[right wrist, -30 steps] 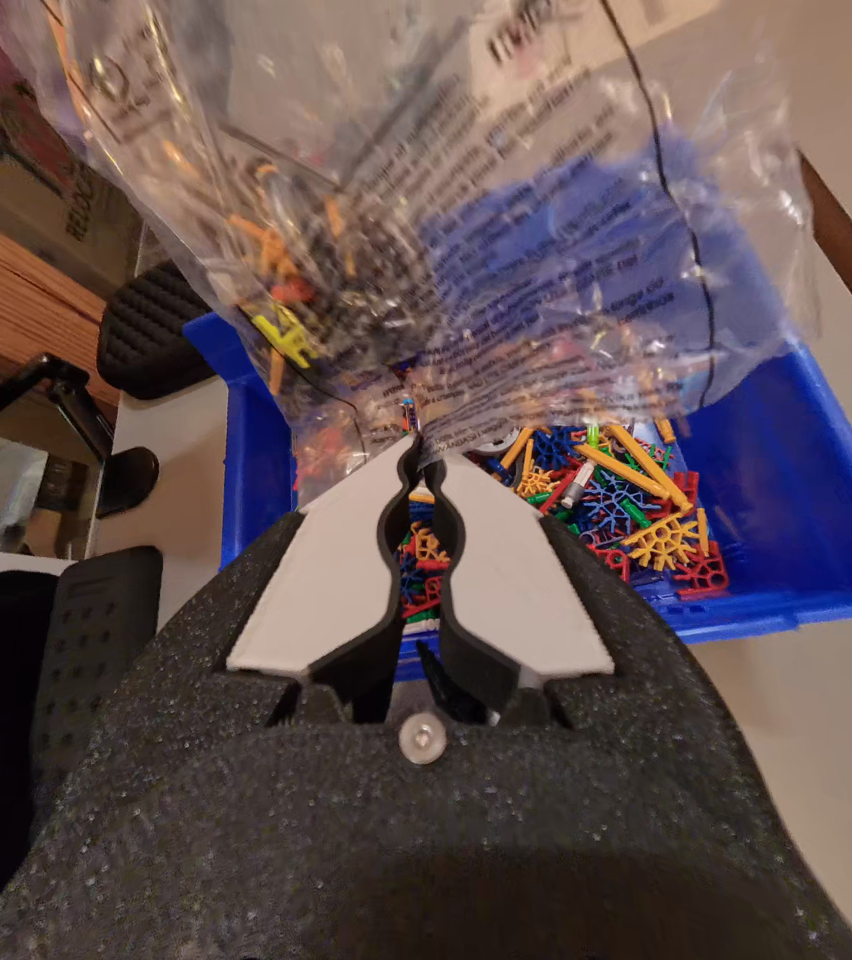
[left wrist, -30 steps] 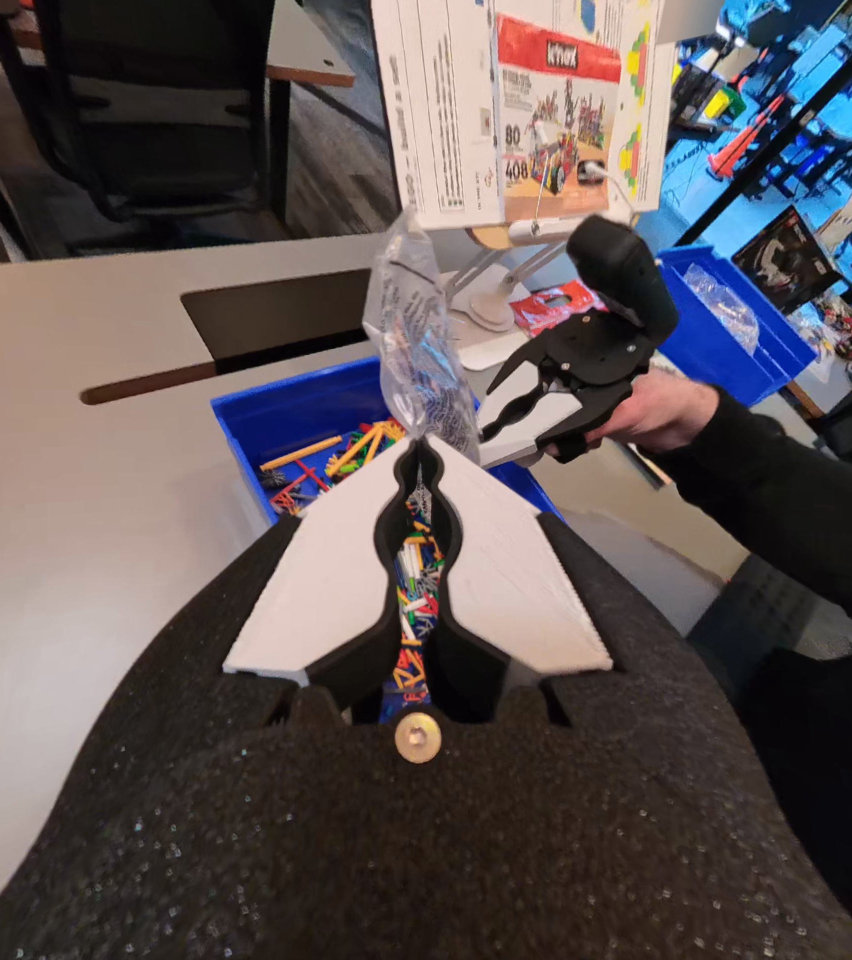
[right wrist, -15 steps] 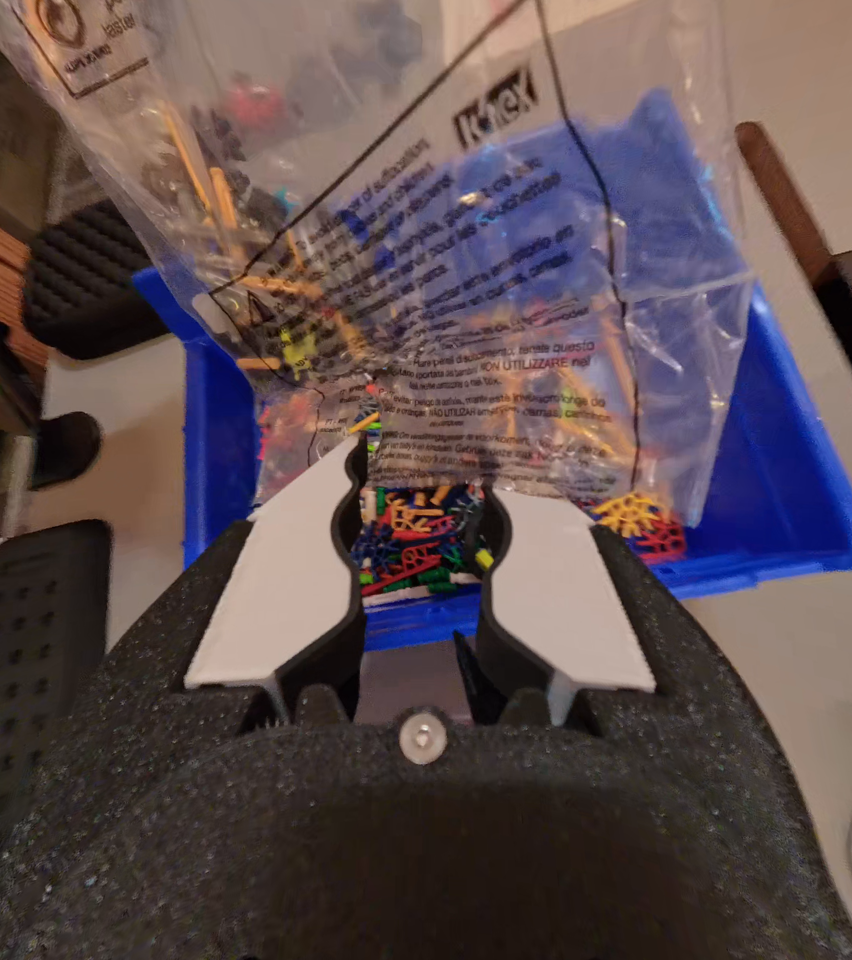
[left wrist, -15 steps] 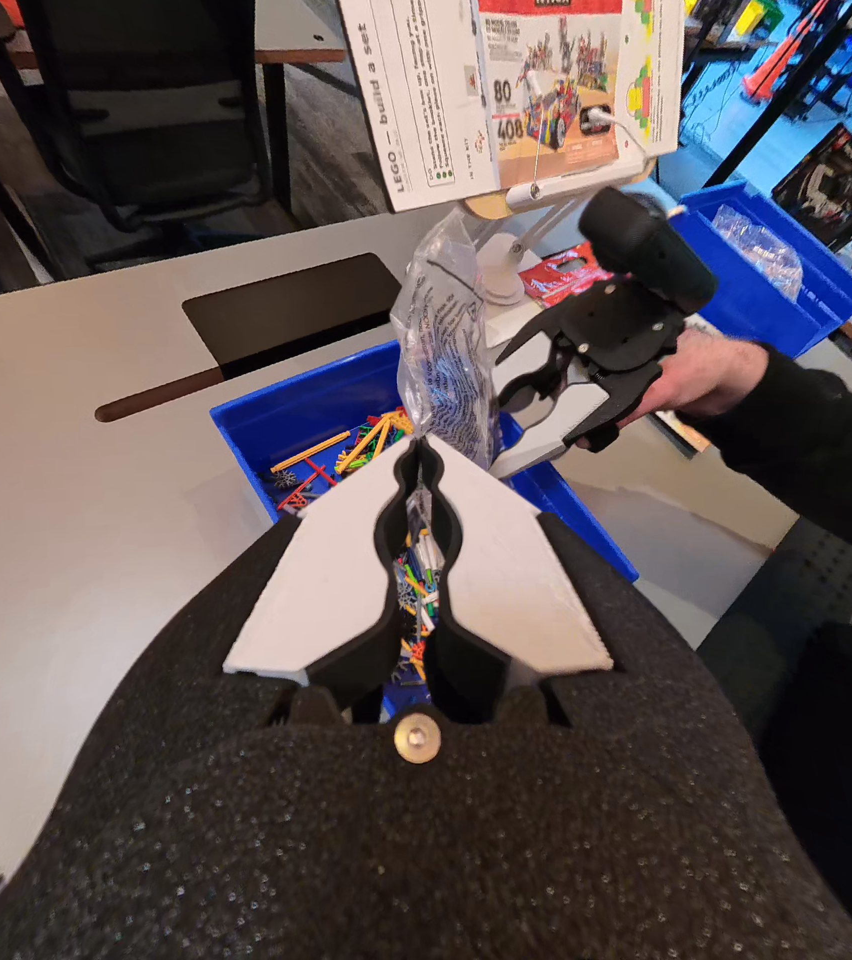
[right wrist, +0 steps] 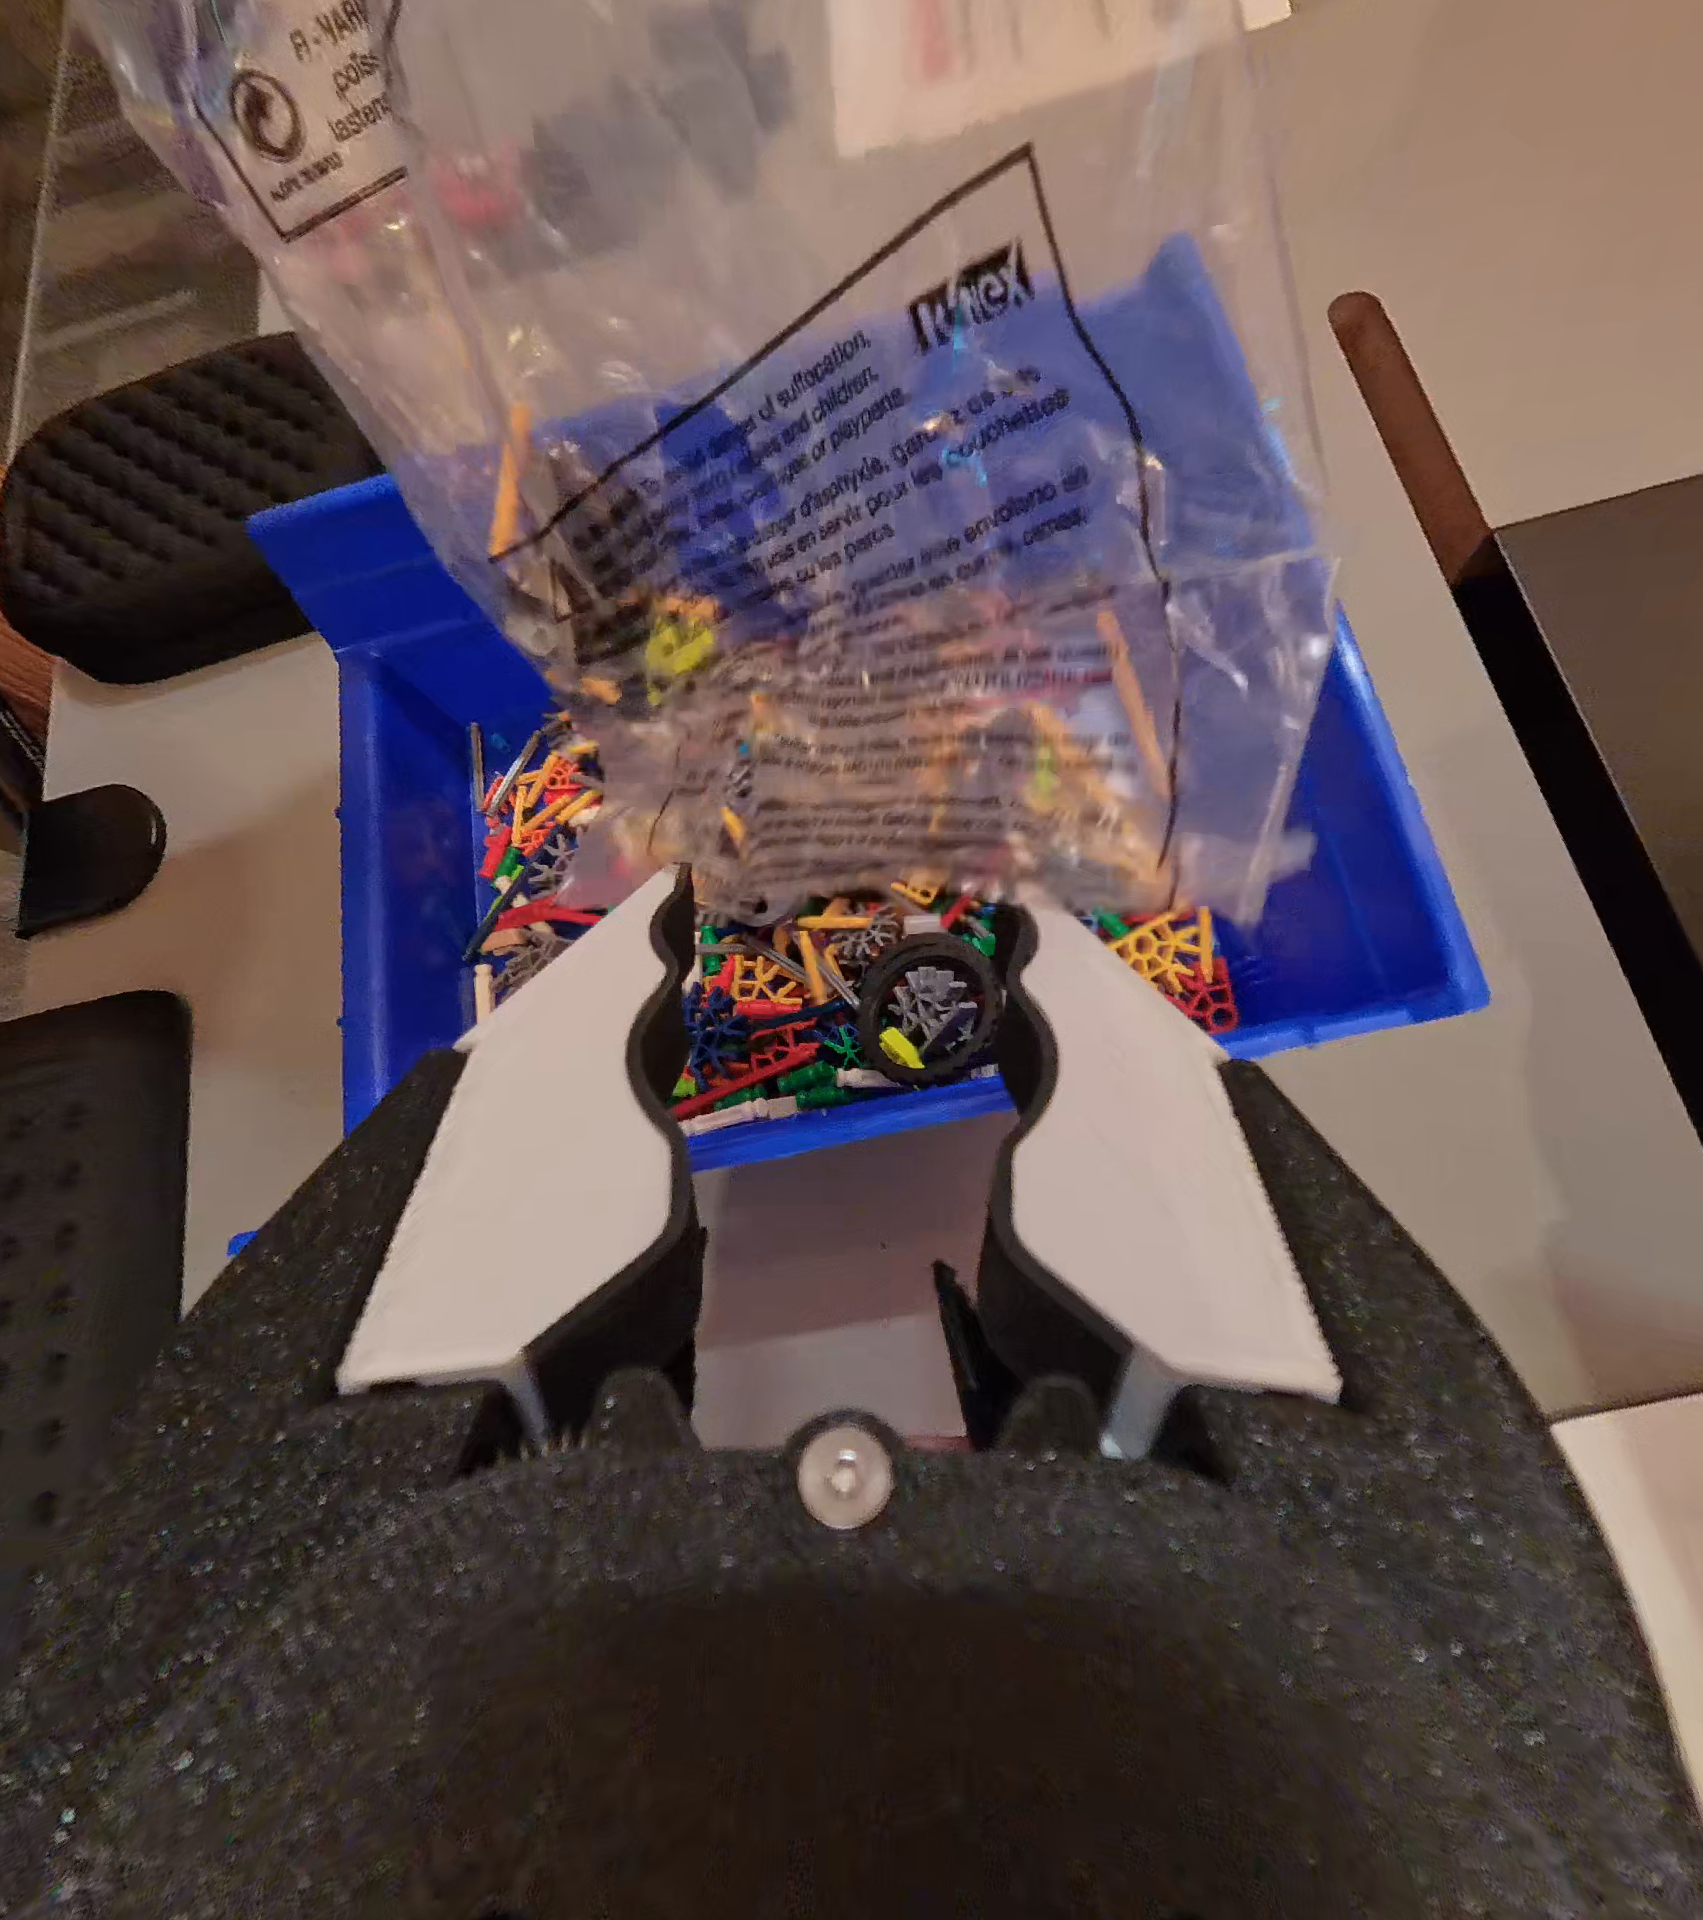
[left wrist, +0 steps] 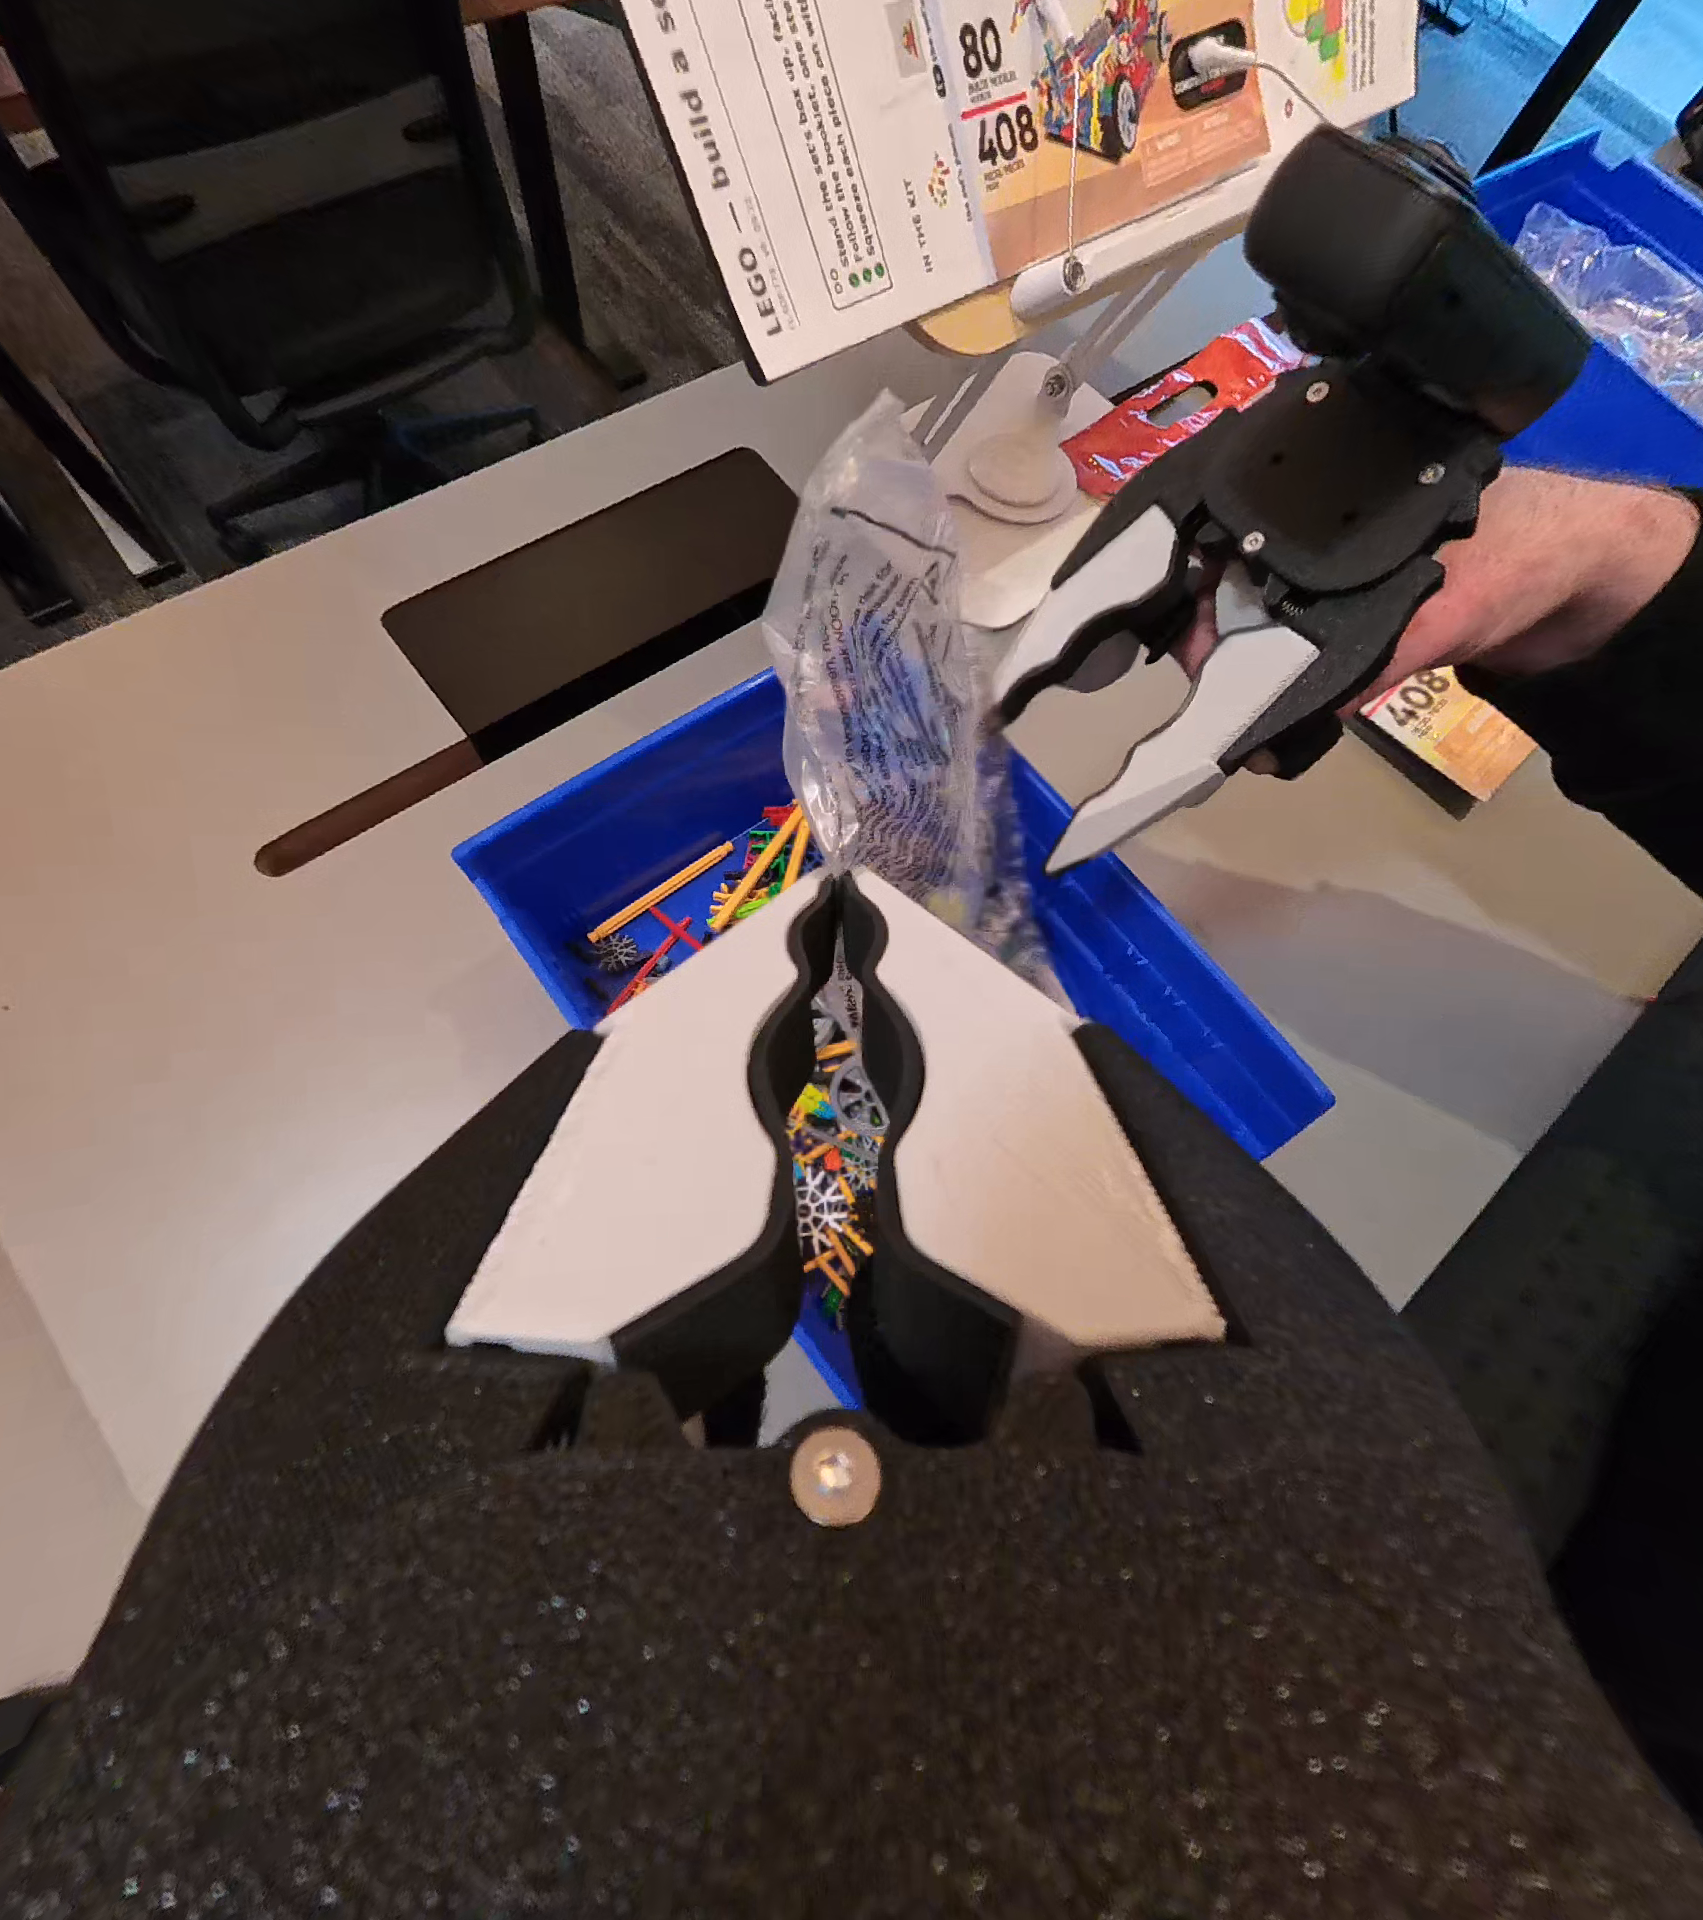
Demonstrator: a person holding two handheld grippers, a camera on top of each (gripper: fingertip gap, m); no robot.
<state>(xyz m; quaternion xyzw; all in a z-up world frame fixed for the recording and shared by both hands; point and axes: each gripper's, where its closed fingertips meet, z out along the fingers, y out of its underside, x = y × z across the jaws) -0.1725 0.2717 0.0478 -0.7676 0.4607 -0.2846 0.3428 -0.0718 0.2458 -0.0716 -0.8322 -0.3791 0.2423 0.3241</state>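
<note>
A printed cardboard box (left wrist: 1013, 135) stands behind the white surface (left wrist: 151, 997); a second blue bin (left wrist: 1678, 312) sits far right.

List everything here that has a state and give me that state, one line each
Left gripper: shut on the bag's edge.
Right gripper: open, beside the bag, holding nothing.
Bag: clear, held up over the bin, a few pieces still inside.
Bin: open-topped, on the table, holding loose coloured pieces.
Wheel: lying in the bin on the pieces.
</note>
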